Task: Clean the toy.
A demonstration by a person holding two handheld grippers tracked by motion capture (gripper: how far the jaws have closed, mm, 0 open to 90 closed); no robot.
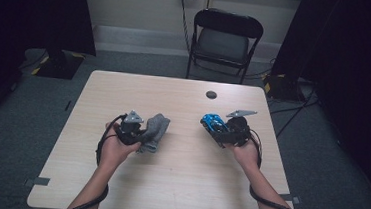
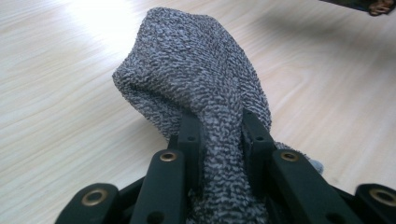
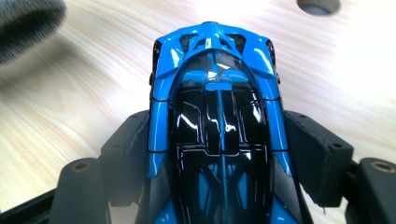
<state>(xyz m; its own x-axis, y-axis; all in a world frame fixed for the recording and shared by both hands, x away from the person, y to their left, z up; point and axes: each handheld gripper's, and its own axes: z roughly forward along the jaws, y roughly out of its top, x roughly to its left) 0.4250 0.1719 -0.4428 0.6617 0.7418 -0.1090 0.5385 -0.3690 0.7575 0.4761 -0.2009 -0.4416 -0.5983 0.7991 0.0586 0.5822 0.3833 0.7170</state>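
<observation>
A grey knitted sock sits at the table's left middle, and my left gripper is shut on it. In the left gripper view the sock rises bunched between the two black jaws of the left gripper, which pinch its narrow part. A glossy blue and black toy car is clamped in my right gripper at the right middle of the table. In the right gripper view the car points away, with the jaws of the right gripper pressed on both its sides. The car's rear is hidden.
The light wooden table has a round dark cable hole near its far edge, which is also in the right gripper view as the cable hole. A black folding chair stands beyond the table. Dark curtains and stand bases flank both sides.
</observation>
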